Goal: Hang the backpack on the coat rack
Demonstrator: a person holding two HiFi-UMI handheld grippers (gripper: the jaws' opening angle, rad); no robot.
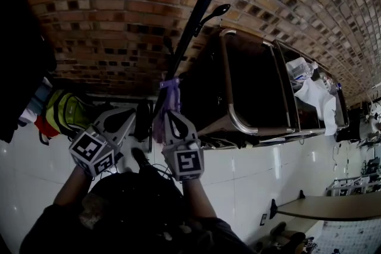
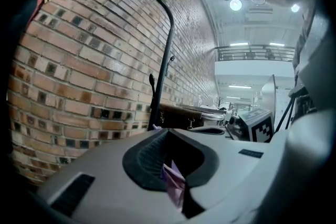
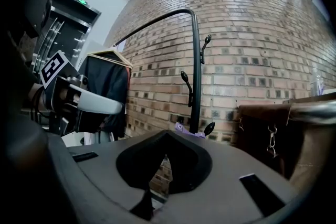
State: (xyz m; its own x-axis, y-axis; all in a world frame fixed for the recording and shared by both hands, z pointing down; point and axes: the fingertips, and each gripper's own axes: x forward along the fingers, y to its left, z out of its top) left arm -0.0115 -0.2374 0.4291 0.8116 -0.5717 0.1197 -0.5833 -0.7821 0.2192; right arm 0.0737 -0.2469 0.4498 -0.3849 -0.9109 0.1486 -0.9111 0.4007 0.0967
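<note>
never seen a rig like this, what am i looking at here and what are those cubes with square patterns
A person holds a gripper in each hand; the patterned cubes are part of them. One picture comes from a camera on the person's head, looking down; the other two from cameras riding on each gripper. The left gripper has its jaws pinched on a purple strap; the right gripper, jaws shut, seems to hold it at the tips. Ahead stands a coat rack by a brick wall.

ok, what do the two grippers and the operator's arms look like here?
The left gripper and right gripper are both pale grey moulded shells with a dark teardrop-shaped opening between the jaws. Each has a white cube at the back, printed with black square markers. The person's sleeves are dark.
</note>
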